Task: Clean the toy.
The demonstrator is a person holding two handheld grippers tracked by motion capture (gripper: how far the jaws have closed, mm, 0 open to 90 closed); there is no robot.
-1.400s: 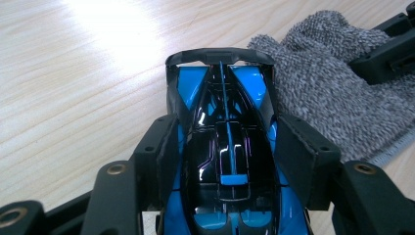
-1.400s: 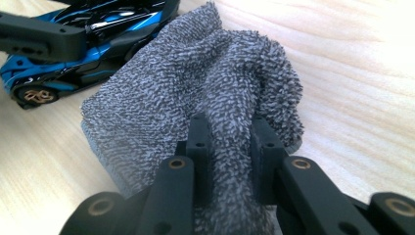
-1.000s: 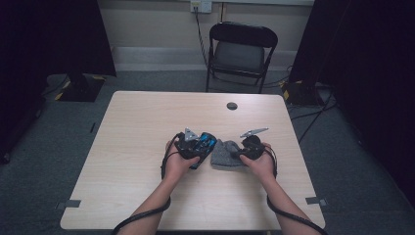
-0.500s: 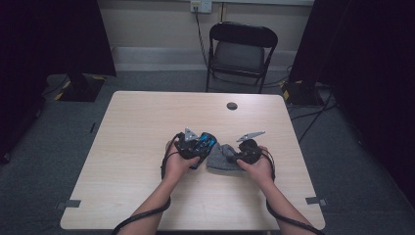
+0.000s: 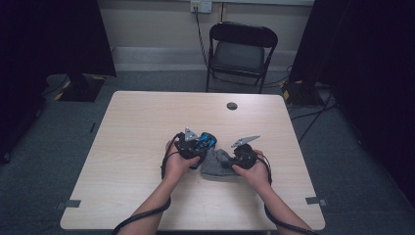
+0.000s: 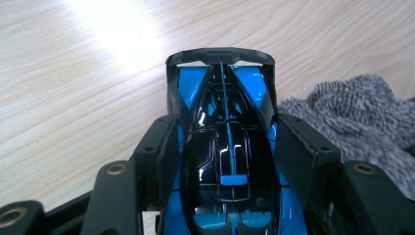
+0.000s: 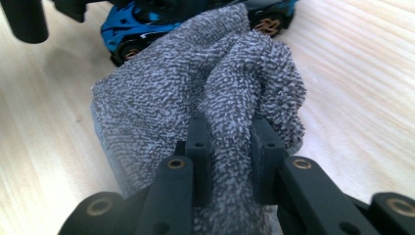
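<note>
A glossy blue and black toy car [image 6: 225, 147] sits between the jaws of my left gripper [image 6: 222, 132], which is shut on its flanks. In the high view the car [image 5: 204, 142] is at the table's middle, with the left gripper [image 5: 195, 147] around it. A grey knitted cloth [image 7: 205, 88] is bunched beside the car, and my right gripper [image 7: 229, 142] is shut on a fold of it. From above, the cloth [image 5: 215, 165] lies between the two hands, with the right gripper [image 5: 234, 157] at its right edge. The car's wheels [image 7: 266, 22] show behind the cloth.
The light wooden table [image 5: 147, 122] has a small dark round cap [image 5: 232, 105] near its far edge. A black folding chair [image 5: 242, 49] stands behind the table. Tape marks [image 5: 314, 200] sit near the front corners.
My right gripper has shifted a little to the left with the cloth, bunching it closer to the car. The left gripper and car have stayed in place.
</note>
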